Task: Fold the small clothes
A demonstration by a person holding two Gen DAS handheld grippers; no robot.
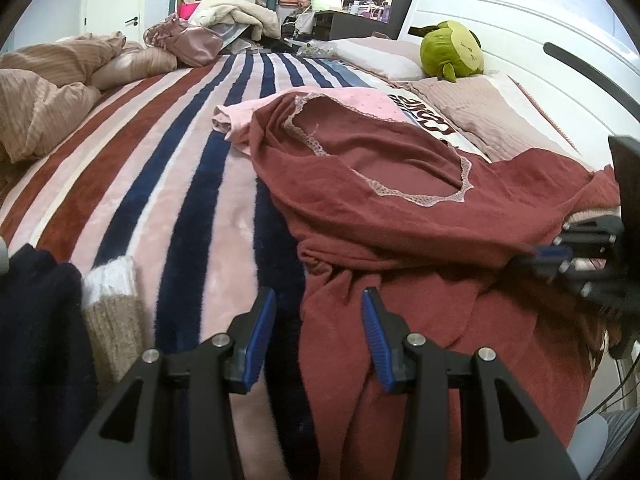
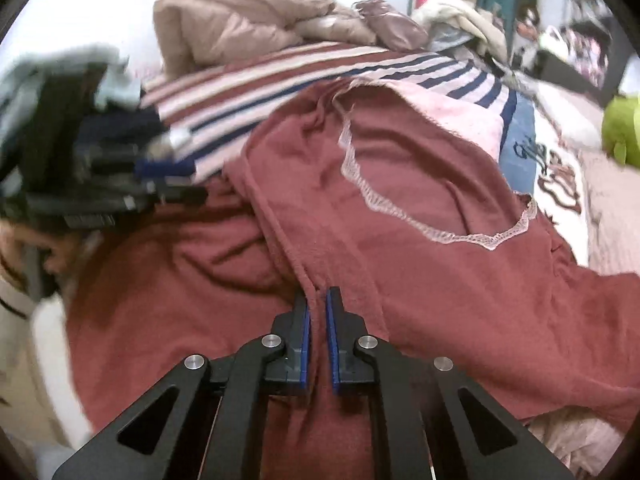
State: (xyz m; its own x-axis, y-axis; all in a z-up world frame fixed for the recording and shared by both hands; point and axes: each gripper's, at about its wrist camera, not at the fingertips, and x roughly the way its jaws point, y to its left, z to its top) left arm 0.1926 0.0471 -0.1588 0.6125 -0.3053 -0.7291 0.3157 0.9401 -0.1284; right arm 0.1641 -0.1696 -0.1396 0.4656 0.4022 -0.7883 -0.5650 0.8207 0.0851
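Note:
A dark red top [image 1: 400, 208] with a lace-trimmed neckline [image 1: 384, 188] lies rumpled across the striped blanket [image 1: 160, 168]. Under its far edge lies a pink garment [image 1: 352, 100]. My left gripper [image 1: 318, 298] is open low over the top's left edge, and the cloth edge runs between its blue pads [image 1: 260, 332] without being pressed. In the right wrist view my right gripper [image 2: 316, 296] is shut on a raised fold of the red top [image 2: 440, 184]. Each gripper shows blurred in the other's view: the right gripper [image 1: 536, 258] and the left gripper [image 2: 176, 180].
A dark navy garment [image 1: 36, 320] lies at the near left. A beige duvet [image 1: 40, 92] is heaped at the far left, with a pink handbag [image 1: 196, 42] behind it. Pillows [image 1: 480, 120] and a green plush toy [image 1: 452, 50] lie by the white headboard [image 1: 520, 32].

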